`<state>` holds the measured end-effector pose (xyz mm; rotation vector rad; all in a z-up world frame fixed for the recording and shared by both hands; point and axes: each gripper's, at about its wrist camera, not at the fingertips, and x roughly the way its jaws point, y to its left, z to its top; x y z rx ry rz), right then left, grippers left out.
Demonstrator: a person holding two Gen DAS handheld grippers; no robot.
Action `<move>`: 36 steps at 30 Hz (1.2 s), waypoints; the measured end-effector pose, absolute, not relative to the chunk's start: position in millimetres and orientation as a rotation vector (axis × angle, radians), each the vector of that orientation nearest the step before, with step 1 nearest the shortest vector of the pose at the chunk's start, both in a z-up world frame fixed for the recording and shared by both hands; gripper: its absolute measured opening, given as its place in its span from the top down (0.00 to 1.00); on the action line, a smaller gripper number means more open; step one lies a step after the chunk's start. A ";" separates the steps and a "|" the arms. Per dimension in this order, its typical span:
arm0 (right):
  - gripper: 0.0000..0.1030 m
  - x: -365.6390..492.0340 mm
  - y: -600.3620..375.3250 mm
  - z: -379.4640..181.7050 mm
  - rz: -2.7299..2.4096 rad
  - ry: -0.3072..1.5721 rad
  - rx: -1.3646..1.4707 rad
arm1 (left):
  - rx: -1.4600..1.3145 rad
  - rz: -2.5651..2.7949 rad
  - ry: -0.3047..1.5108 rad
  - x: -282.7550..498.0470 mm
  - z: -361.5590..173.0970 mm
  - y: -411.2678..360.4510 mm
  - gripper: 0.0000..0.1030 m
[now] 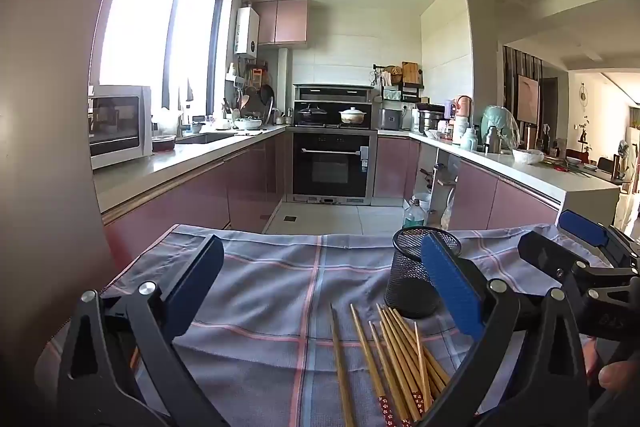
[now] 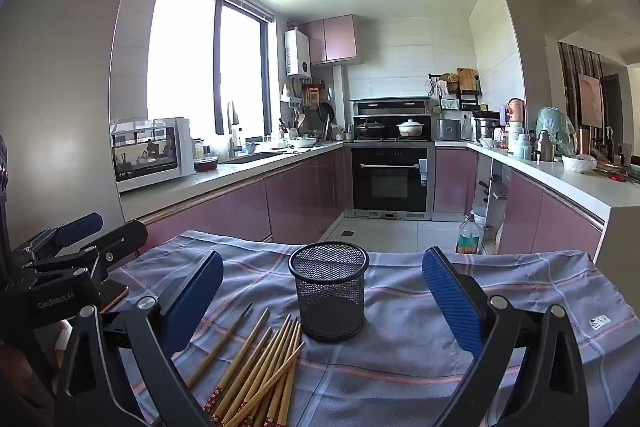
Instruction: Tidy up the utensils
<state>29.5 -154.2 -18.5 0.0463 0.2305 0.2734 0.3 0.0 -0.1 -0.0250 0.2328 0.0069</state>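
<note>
Several wooden chopsticks (image 1: pixel 396 359) (image 2: pixel 260 363) with red patterned ends lie in a loose bundle on the checked cloth (image 1: pixel 272 291) (image 2: pixel 404 351). Just behind them a black mesh cup (image 1: pixel 416 273) (image 2: pixel 330 291) stands upright and looks empty. My left gripper (image 1: pixel 320 287) is open and hovers over the cloth left of the bundle, nothing between its blue pads. My right gripper (image 2: pixel 322 295) is open too, its pads wide either side of the cup without touching. Each gripper shows at the edge of the other's view: the right one (image 1: pixel 560 239), the left one (image 2: pixel 100 227).
The cloth covers a small table at the entrance of a kitchen. Pink cabinets and counters run down both sides, with an oven (image 1: pixel 332 163) at the far end. A plastic bottle (image 2: pixel 468 235) stands on the floor beyond the table. A fingertip (image 1: pixel 618 375) shows low right.
</note>
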 end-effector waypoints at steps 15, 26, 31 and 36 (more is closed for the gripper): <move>0.07 22.5 -149.5 -9.7 0.269 0.218 0.032 | -0.018 0.004 0.199 -2.9 3.6 -1.4 0.06; 0.07 23.8 -149.6 -15.0 0.267 0.210 0.049 | -0.015 0.004 0.195 -4.7 4.8 -1.1 0.06; 0.07 24.7 -149.9 -15.8 0.270 0.213 0.051 | -0.013 0.005 0.193 -5.4 3.9 -1.8 0.06; 0.07 24.0 -151.2 -16.3 0.271 0.213 0.053 | -0.011 0.004 0.193 -5.4 3.3 -2.1 0.06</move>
